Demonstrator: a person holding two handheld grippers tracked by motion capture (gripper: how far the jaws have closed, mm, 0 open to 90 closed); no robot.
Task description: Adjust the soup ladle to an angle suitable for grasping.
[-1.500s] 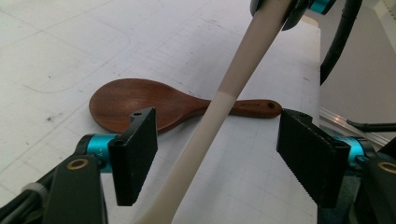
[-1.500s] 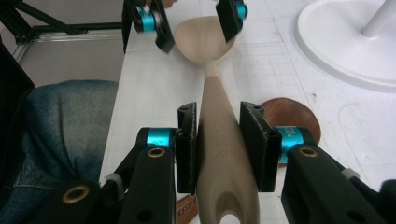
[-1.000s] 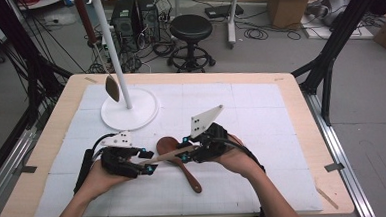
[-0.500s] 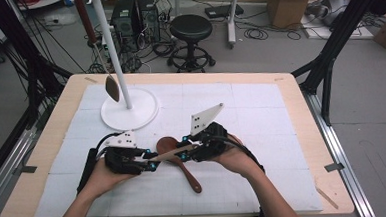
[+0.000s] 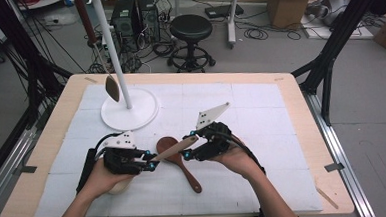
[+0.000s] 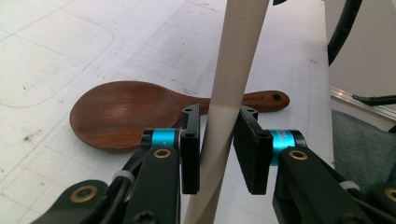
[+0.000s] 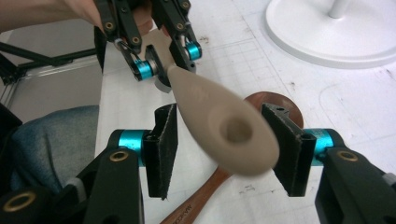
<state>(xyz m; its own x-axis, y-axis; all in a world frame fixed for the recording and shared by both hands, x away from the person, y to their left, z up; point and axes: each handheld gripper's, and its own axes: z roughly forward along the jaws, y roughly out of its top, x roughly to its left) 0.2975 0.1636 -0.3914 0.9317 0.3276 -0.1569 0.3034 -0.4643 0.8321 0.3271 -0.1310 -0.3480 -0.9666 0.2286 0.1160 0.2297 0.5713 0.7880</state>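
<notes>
A pale wooden utensil hangs above the mat, spanning between both grippers. My left gripper is shut on its slim handle; the jaws have just been closing and both pads now press the handle. My right gripper is open around the broad end with the hole; its jaws have just been opening, leaving gaps on both sides. In the high view the right gripper faces the left one. A dark brown wooden spoon lies flat on the mat under them, bowl up.
A white stand with a round base sits at the back left of the white mat. A dark spoon hangs from the stand. A black stool is on the floor beyond the table.
Both hands and the pale utensil keep their places over the brown spoon. No clear change in the jaws shows at this distance.
</notes>
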